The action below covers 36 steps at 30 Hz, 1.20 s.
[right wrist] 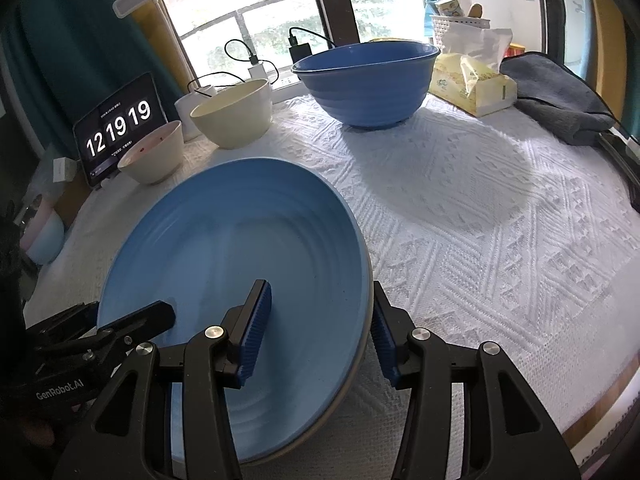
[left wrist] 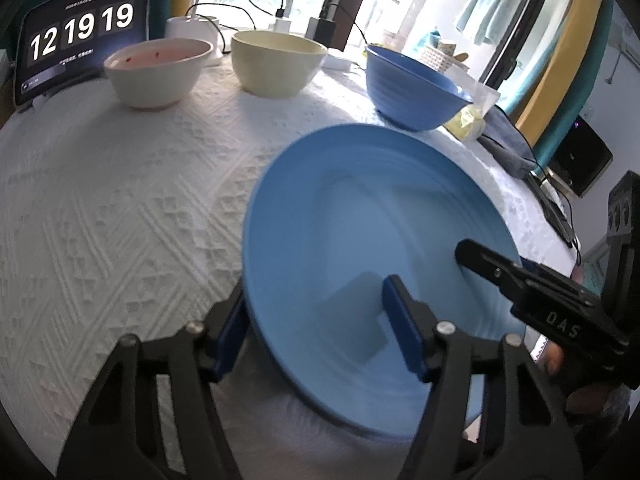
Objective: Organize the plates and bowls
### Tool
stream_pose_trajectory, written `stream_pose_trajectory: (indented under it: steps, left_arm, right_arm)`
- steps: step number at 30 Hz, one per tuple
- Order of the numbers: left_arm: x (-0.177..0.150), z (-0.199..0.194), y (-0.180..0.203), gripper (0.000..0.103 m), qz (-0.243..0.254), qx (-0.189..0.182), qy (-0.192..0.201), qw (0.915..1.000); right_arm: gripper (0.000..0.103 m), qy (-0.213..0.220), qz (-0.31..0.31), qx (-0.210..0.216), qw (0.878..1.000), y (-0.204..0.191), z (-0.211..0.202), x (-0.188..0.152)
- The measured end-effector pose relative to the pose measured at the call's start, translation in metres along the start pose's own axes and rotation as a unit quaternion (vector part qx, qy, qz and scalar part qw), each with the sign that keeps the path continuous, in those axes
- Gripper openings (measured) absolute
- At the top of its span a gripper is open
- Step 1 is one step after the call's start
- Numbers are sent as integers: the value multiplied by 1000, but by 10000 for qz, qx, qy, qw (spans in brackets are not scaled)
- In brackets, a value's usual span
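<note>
A light blue plate [left wrist: 360,248] lies on the white textured tablecloth [left wrist: 120,208], with both grippers straddling opposite edges of its rim. The left gripper [left wrist: 316,332] has one finger outside the rim and the other over the plate's inside; whether its pads press on the rim cannot be told. The right gripper [right wrist: 320,332] likewise has its left finger over the plate's inside and its right finger just outside the rim, and a grip there cannot be made out either. Beyond the fingertips, at the far side of the table, stand a pinkish-white bowl [left wrist: 158,74], a cream bowl [left wrist: 278,62] and a dark blue bowl [left wrist: 412,88], well apart from the plate. A tablet [left wrist: 80,36] leans behind the pinkish-white bowl.
</note>
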<state>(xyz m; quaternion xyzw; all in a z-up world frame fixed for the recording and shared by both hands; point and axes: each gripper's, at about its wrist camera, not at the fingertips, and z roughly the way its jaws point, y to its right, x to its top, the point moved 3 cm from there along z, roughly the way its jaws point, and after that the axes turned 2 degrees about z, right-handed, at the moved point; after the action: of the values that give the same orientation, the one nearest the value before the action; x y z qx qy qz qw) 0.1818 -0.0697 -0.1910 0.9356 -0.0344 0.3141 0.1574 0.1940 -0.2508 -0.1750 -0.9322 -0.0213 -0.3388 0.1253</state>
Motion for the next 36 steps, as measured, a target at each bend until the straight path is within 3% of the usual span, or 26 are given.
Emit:
stream_pose_trajectory:
  steps: [7,36]
  left_arm:
    - [-2,-6,-11,60,-156,-8,47,9999]
    - [-3,-44,-88,60,-720,335,416,9960]
  right_arm:
    - [51,-31,-57,-43,10000,-8,1,1]
    - [51,-124,-743,257,9968,-94,21,8]
